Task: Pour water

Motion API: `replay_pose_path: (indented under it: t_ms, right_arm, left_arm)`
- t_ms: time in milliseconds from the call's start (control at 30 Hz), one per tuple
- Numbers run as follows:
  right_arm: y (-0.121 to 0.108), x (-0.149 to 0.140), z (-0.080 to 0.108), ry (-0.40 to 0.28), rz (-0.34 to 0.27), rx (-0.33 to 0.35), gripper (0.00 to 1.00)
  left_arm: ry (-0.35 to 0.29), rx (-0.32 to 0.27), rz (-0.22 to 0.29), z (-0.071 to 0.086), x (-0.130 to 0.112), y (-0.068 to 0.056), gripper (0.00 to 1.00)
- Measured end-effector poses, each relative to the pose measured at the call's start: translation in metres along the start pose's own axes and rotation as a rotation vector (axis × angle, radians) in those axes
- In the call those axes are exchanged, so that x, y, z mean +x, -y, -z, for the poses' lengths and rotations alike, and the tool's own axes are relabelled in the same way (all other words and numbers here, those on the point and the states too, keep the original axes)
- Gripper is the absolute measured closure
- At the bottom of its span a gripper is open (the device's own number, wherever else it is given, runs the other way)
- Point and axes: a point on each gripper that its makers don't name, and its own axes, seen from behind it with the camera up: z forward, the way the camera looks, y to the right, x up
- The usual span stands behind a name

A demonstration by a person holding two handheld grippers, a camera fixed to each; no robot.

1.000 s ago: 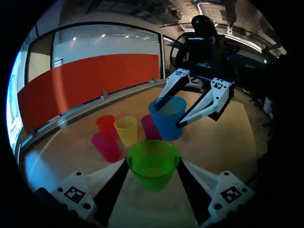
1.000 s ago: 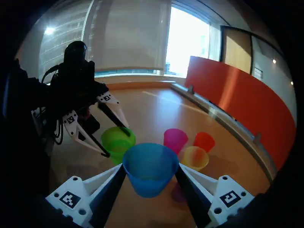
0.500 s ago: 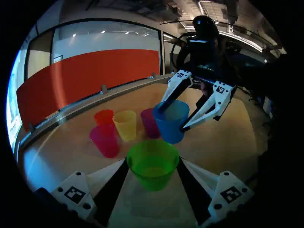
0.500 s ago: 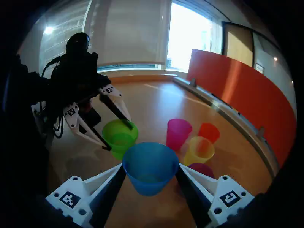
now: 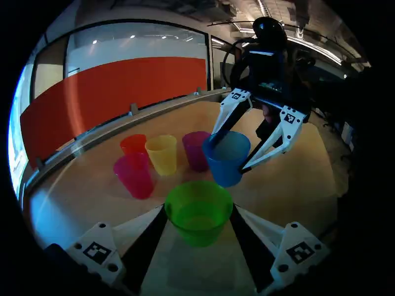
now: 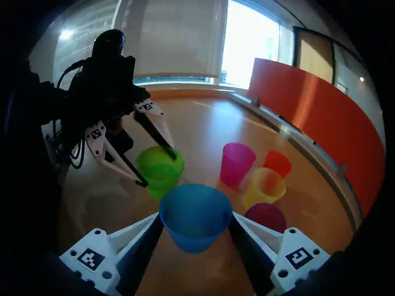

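Left gripper (image 5: 198,211) clamps an upright green cup (image 5: 199,229) and right gripper (image 6: 195,217) a blue cup (image 6: 196,234), both over a wooden table (image 5: 296,177) in a room with an orange wall panel (image 5: 113,93) and bright window (image 6: 247,44). Four more cups stand clustered there: pink (image 5: 133,176), red (image 5: 132,144), yellow (image 5: 162,155), purple (image 5: 195,150).

readable text: none | signs: black-white square tags (image 5: 96,252) on the fingers (image 5: 129,231), no letters or digits
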Motion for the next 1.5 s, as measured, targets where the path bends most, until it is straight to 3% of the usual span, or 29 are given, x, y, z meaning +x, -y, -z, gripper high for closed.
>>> replay_pose_path:
  t_ms: [967, 1500]
  right_arm:
    - [0.009, -0.024, -0.012, 0.023, 0.028, 0.016, 0.08]
    - [0.011, -0.033, -0.012, 0.027, -0.002, 0.017, 0.08]
  left_arm:
    - [0.047, -0.019, -0.013, -0.006, -0.016, -0.002, 0.13]
    - [0.044, -0.019, 0.003, -0.002, -0.021, 0.0, 0.13]
